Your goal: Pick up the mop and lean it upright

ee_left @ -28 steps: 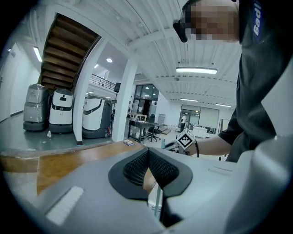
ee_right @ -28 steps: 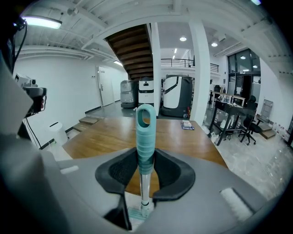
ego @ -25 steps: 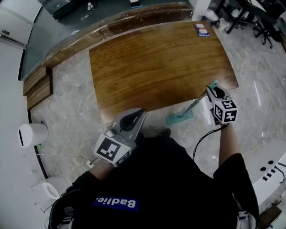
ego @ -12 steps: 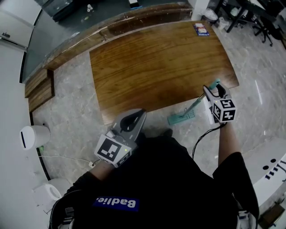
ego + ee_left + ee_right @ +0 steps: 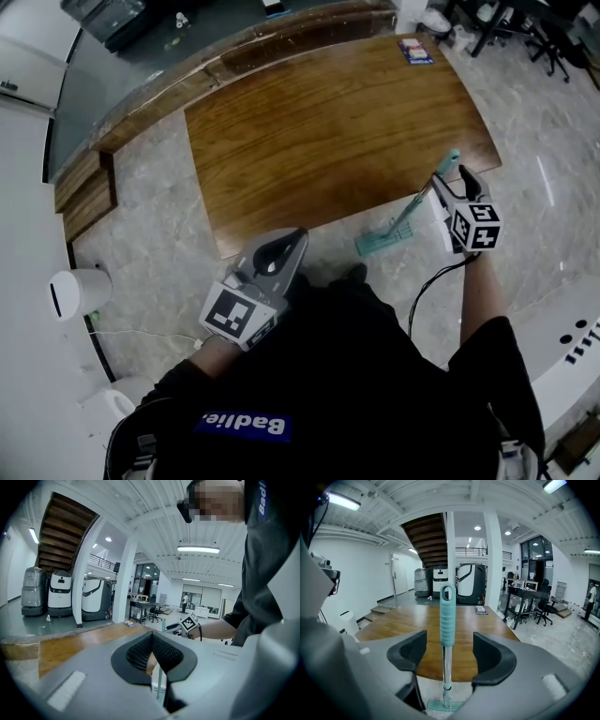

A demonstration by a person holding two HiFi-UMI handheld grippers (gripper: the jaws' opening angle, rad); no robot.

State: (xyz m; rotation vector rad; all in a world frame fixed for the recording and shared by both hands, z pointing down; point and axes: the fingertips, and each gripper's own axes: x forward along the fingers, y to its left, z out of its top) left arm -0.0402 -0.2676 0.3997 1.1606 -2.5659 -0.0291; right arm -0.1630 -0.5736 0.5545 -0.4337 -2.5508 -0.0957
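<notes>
Both grippers show: the left gripper, nearest, has its jaws together, empty. Farther right, the jaws of the right gripper have just been opening and stand apart, clear of the mop upright between them, its head on the floor at the near edge of the wooden table

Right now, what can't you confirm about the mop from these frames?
- Whether the mop leans on the table: in the head view the right gripper overlaps the contact spot. Its jaws have just been opening, handle between them, pads clear.
- The mop head: right gripper view, cut off by the gripper body; small in the head view.
- Lower shaft: left gripper view, partly behind the shut left gripper.
- Print on the booklet: too small.
</notes>
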